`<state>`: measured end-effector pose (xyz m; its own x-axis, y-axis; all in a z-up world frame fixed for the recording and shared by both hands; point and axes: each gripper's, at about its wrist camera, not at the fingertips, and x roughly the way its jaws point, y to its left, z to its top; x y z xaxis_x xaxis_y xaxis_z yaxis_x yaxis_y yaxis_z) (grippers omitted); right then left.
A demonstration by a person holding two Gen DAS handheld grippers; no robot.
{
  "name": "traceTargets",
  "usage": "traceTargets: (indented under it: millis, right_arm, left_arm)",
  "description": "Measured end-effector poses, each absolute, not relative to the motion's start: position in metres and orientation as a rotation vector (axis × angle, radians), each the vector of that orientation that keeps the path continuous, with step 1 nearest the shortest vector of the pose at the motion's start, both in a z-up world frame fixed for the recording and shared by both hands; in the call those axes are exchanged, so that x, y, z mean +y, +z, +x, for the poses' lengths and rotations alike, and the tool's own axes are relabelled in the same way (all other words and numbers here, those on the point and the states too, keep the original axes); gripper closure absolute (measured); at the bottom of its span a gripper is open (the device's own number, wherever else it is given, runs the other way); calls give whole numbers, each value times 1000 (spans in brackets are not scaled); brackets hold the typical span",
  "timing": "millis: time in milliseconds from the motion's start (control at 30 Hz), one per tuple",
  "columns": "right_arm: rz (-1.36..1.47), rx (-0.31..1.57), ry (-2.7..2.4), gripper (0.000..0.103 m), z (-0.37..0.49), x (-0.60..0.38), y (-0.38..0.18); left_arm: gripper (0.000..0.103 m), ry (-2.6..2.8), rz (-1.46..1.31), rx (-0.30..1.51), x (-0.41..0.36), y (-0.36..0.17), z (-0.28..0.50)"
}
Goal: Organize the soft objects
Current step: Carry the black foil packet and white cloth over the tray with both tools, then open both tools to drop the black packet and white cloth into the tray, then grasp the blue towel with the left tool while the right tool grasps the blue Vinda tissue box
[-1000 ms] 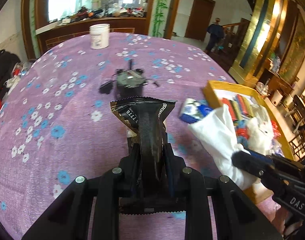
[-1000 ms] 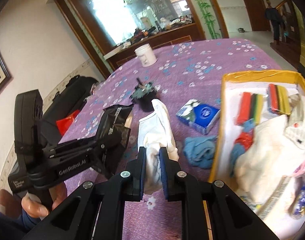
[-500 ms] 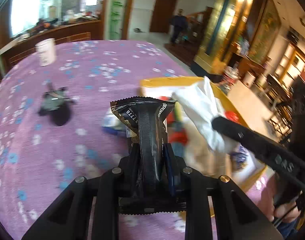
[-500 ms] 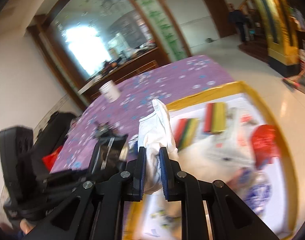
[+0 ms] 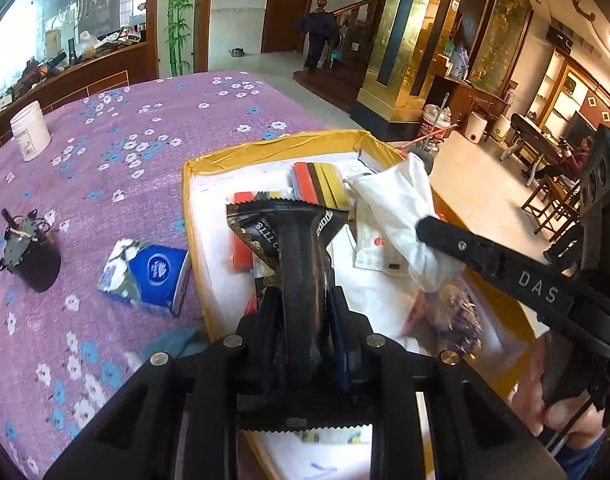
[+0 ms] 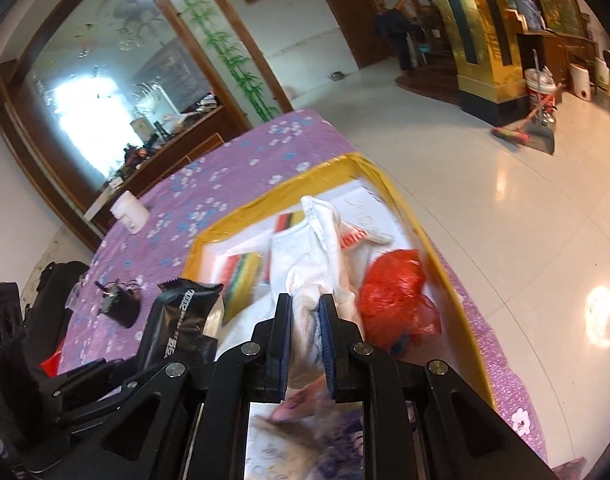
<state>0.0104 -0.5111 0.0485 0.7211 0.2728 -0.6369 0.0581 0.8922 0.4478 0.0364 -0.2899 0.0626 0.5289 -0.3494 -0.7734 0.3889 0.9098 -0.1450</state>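
My left gripper [image 5: 303, 300] is shut on a black snack pouch [image 5: 293, 240] and holds it upright over the yellow-rimmed box [image 5: 265, 148]. In the right wrist view the same black pouch [image 6: 181, 316] hangs at the box's left edge. My right gripper [image 6: 305, 304] is shut on a white cloth [image 6: 313, 248], also above the box [image 6: 389, 184]. From the left wrist camera the white cloth [image 5: 401, 204] juts from the right gripper's fingers [image 5: 457, 240] to the right of the pouch. Inside the box lie coloured sponges [image 5: 319, 180], a red bag [image 6: 393, 288] and white fabric.
On the purple flowered tablecloth [image 5: 105, 152] lie a blue tissue pack [image 5: 149, 272], a dark small device [image 5: 31, 244], a bit of blue cloth [image 5: 173, 340] and a white jar [image 5: 29, 130]. The table edge and tiled floor [image 6: 525, 220] are just right of the box. A person stands far off.
Both grippers swung right from over the tablecloth to over the yellow-rimmed box, each still gripping its item. The tissue pack and dark device now lie off to the left.
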Motion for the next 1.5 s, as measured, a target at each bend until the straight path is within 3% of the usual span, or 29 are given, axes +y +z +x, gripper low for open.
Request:
traceTargets:
  millis: [400, 467, 533, 600, 867, 1067, 1233, 1500]
  right_arm:
    - [447, 796, 59, 84, 23, -518, 41]
    - [454, 786, 55, 82, 20, -520, 42]
    - [451, 788, 50, 77, 19, -520, 43]
    - [453, 781, 54, 74, 15, -520, 46]
    - [437, 726, 69, 67, -3, -512, 66]
    - [403, 711, 172, 63, -15, -487, 82]
    - [341, 748, 277, 61, -16, -445, 84]
    - [253, 850, 440, 61, -5, -371, 71]
  left_arm:
    - [78, -442, 93, 882, -317, 54, 58]
    - [75, -448, 82, 877, -315, 55, 57]
    - [60, -443, 80, 871, -313, 58, 55]
    - [52, -437, 74, 853, -310, 62, 52]
    - [52, -449, 64, 836, -295, 78, 39]
    - [50, -435, 57, 829, -258, 87, 21]
    - [41, -363, 23, 812, -202, 89, 8]
    - [40, -218, -73, 873, -111, 56, -2]
